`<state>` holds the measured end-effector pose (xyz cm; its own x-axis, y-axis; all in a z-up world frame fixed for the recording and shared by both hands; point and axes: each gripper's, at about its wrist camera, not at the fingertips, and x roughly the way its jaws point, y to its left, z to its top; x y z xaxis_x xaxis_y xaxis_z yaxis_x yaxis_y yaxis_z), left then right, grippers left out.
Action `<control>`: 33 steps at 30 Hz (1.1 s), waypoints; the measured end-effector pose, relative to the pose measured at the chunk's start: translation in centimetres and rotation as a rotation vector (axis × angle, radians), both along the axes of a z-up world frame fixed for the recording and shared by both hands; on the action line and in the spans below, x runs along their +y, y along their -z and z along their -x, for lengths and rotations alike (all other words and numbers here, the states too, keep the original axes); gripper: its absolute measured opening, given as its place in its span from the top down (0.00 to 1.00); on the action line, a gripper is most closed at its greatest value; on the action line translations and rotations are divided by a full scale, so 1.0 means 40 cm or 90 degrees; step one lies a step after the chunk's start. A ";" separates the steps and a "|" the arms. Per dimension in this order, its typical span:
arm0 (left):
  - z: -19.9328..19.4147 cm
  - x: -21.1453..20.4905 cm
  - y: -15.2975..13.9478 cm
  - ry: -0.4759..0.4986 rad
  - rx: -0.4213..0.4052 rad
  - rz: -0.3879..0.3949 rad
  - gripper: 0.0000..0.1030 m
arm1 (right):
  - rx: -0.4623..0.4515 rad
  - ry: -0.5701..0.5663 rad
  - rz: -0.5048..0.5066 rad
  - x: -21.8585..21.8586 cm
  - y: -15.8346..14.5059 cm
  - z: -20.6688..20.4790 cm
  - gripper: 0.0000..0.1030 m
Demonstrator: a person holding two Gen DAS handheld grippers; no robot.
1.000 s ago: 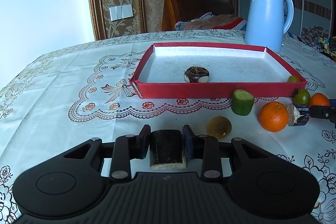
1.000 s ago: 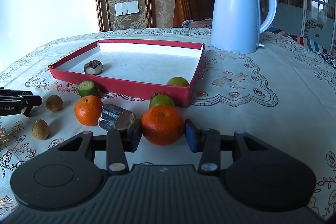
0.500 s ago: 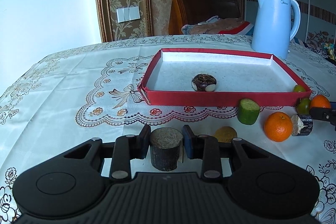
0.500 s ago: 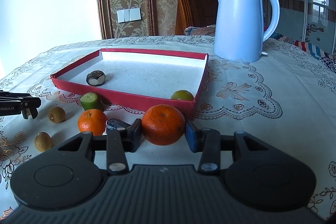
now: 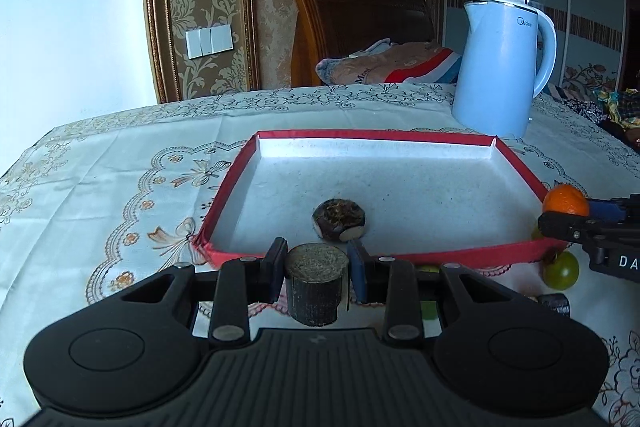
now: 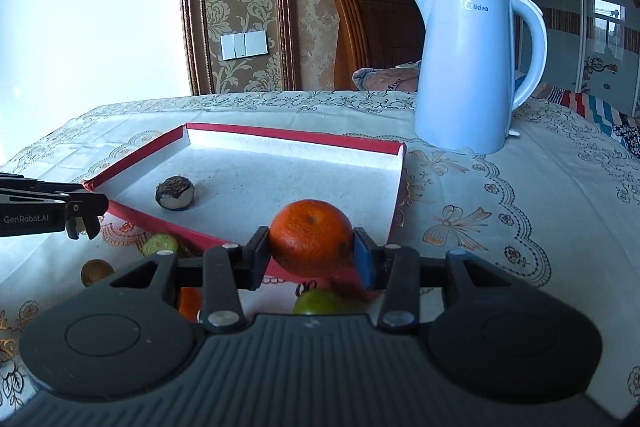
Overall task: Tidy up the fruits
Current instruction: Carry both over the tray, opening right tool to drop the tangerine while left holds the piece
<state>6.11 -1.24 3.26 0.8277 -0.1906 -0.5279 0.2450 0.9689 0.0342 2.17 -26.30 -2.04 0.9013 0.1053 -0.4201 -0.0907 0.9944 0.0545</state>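
A table (image 5: 100,163) covered by a patterned cloth was seen in both wrist views. A red-walled tray (image 5: 516,163) (image 6: 292,135) lay on it and is taken as the landmark. A pale blue kettle (image 5: 500,67) (image 6: 468,75) stood just behind the tray's far right corner. Inside the tray, toward its near wall, one dark stub (image 5: 339,219) (image 6: 175,193) lay on its side.

The left gripper (image 5: 316,273) was held at the tray's near wall, its jaws closed narrowly on an upright dark cane piece (image 5: 316,279) that was lifted off the cloth. The right gripper (image 6: 310,251) was held over the tray's near right corner, its jaws closed on an orange (image 6: 311,237) (image 5: 565,199), clear of the table.

In front of the tray, on the cloth, a second orange (image 6: 189,301), a green citrus (image 6: 318,301) (image 5: 561,269), a green cut piece (image 6: 159,243) and a small brown fruit (image 6: 96,271) were seen, partly hidden by the grippers.
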 end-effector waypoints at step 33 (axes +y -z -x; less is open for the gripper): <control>-0.350 -0.152 0.027 -0.024 0.068 -0.031 0.69 | 0.117 0.058 -0.011 -0.013 0.010 -0.402 0.60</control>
